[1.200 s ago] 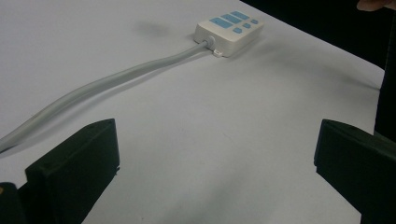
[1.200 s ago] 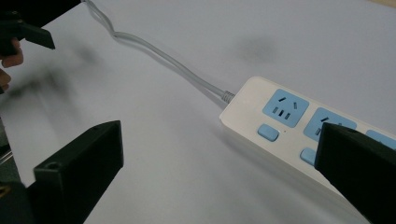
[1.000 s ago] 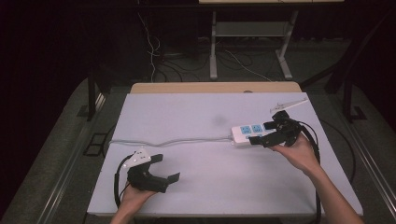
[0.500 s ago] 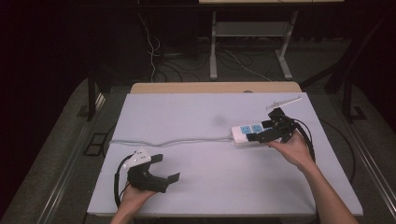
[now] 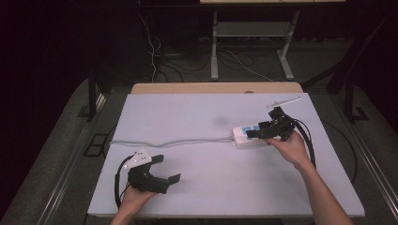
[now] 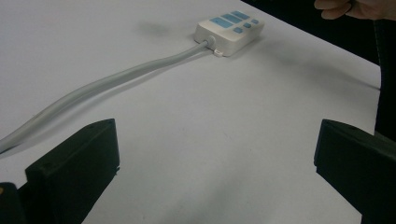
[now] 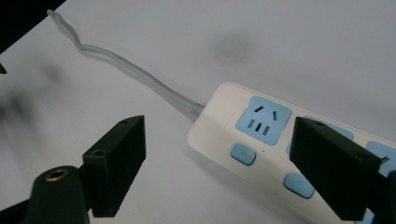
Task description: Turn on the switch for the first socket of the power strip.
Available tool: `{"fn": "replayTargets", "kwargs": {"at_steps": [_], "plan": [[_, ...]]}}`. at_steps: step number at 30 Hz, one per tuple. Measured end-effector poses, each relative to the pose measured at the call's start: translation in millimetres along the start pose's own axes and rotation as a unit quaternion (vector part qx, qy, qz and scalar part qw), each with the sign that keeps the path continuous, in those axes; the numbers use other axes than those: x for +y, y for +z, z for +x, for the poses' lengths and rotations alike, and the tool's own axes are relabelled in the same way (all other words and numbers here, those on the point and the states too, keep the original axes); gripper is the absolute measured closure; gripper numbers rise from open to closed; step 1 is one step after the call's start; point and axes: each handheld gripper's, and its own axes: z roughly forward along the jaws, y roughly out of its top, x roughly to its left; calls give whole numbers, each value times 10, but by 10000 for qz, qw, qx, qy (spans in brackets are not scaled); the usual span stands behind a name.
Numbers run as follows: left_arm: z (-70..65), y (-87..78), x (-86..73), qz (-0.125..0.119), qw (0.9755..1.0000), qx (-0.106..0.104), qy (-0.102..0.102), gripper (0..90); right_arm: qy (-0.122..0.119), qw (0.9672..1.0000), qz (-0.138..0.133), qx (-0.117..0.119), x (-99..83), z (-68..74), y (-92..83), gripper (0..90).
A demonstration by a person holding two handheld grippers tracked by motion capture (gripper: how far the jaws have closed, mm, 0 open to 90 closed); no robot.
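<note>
White and pale blue, the power strip [image 5: 248,134] lies flat on the desk [image 5: 197,112] at about 3 o'clock from the desk's centre. Its grey cord [image 5: 173,141] runs from its end toward 9 o'clock, across the desk to the left edge. In the right gripper view one blue socket [image 7: 264,120] and small blue buttons [image 7: 243,154] are seen on its top face.

The right gripper [image 5: 263,131] is just over the strip. Its fingers [image 7: 114,163] stand wide apart, one on each side of the strip's cord end, and they hold nothing.

The left gripper [image 5: 163,168] rests low at about 7 o'clock, well apart from the strip. Its fingers [image 6: 74,168] are also spread wide, with bare desk between them.
</note>
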Motion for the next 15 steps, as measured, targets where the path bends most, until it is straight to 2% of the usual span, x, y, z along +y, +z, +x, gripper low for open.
{"fn": "replayTargets", "kwargs": {"at_steps": [2,5,7,9,12,15], "plan": [[3,-1,0,-2,10000,1,5,0,7,10000,15,8,0,-9,8,280],[3,-1,0,-2,10000,-3,7,0,72,10000,28,-13,-4,-35,33,374],[1,0,0,2,10000,-5,7,0,100,9999,19,-25,-5,-57,55,468],[4,2,1,15,10000,-7,19,0,113,9999,31,-43,-4,-62,64,494],[5,2,2,11,10000,-8,18,0,95,9999,30,-63,-7,-83,94,609],[11,3,2,25,10000,8,22,0,94,9999,42,-42,-6,-89,101,656]]}}
